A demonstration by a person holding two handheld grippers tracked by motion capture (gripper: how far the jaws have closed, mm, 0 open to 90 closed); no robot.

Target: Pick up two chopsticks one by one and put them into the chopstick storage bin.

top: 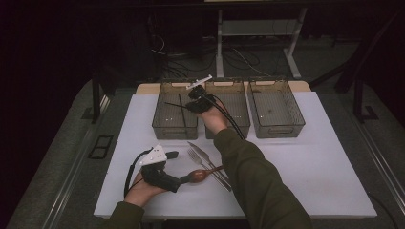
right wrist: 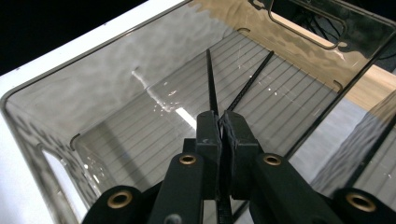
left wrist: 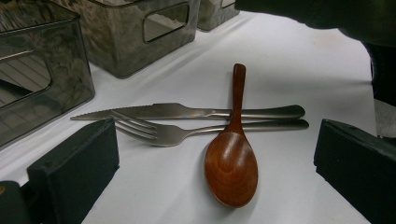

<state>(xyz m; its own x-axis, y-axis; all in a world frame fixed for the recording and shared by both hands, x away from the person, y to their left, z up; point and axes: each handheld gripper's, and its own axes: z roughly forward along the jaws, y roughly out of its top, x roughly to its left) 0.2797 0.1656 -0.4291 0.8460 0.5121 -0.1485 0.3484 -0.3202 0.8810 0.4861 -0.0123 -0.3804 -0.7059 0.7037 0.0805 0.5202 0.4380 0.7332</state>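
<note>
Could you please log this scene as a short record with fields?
surface: white table
bins: three clear bins in a row at the far edge
right gripper: shut on a black chopstick, over the left bin
left bin contents: a second chopstick on its floor
left gripper: open, jaws either side of the spoon, not touching it
cutlery: wooden spoon with its handle across the fork and knife, which lie side by side
</note>
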